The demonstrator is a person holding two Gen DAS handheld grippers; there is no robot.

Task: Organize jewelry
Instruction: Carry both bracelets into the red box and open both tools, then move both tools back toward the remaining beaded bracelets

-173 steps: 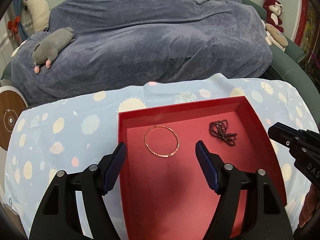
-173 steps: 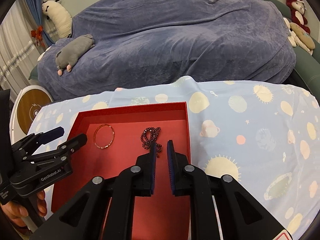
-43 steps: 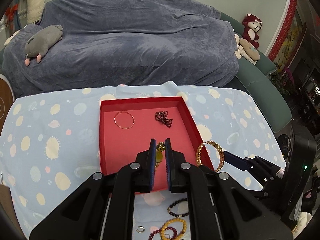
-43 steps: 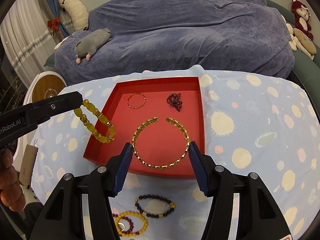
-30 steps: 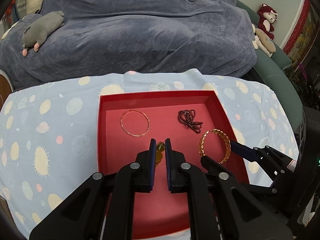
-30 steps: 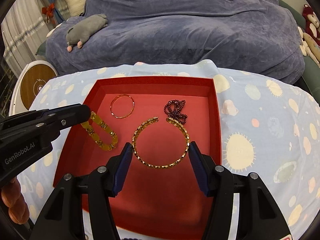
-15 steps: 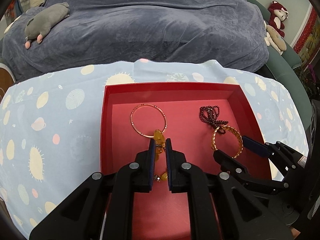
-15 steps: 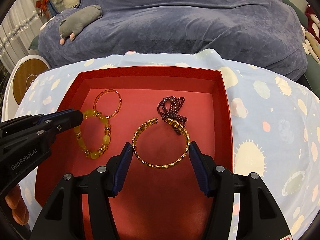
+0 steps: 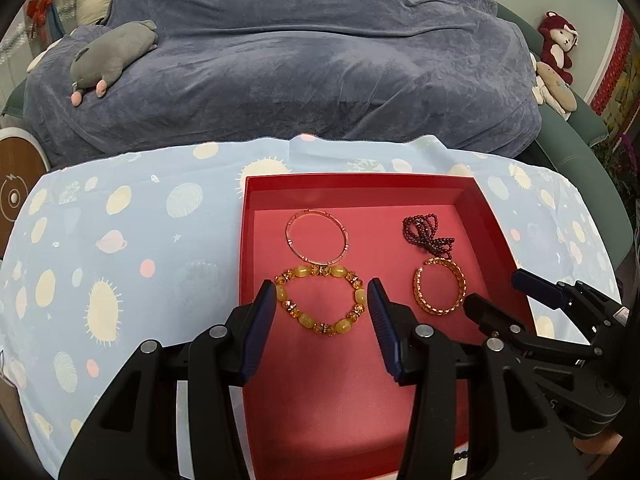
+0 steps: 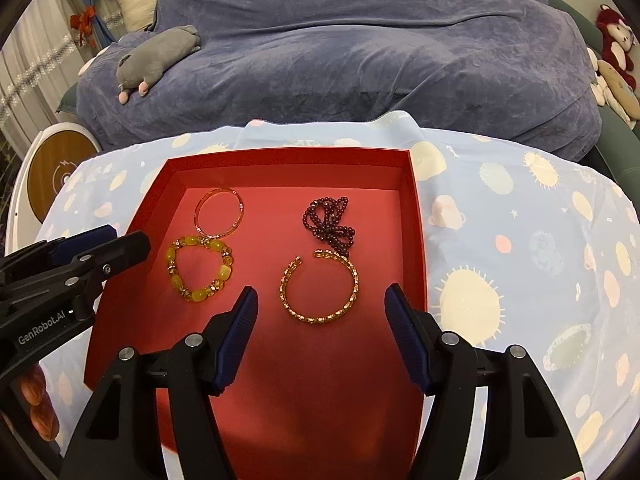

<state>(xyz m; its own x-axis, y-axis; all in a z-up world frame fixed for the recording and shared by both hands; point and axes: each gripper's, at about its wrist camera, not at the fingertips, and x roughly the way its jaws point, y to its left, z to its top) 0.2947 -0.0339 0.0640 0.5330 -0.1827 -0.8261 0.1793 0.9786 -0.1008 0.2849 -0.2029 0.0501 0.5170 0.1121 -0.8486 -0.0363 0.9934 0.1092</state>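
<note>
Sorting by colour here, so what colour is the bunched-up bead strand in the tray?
Dark purplish-red bead strand, clearest in the right wrist view.

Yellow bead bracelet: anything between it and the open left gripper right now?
Nothing visible. The yellow bead bracelet lies flat in the red tray, framed by the open left gripper; only the thin bangle touches its far edge.

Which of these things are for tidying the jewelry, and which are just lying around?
For the job:
red tray
yellow bead bracelet
gold open bangle
thin pink bangle
dark red bead string
left gripper, right gripper, both open

Just lying around:
grey plush toy
blue blanket
spotted cloth
</note>
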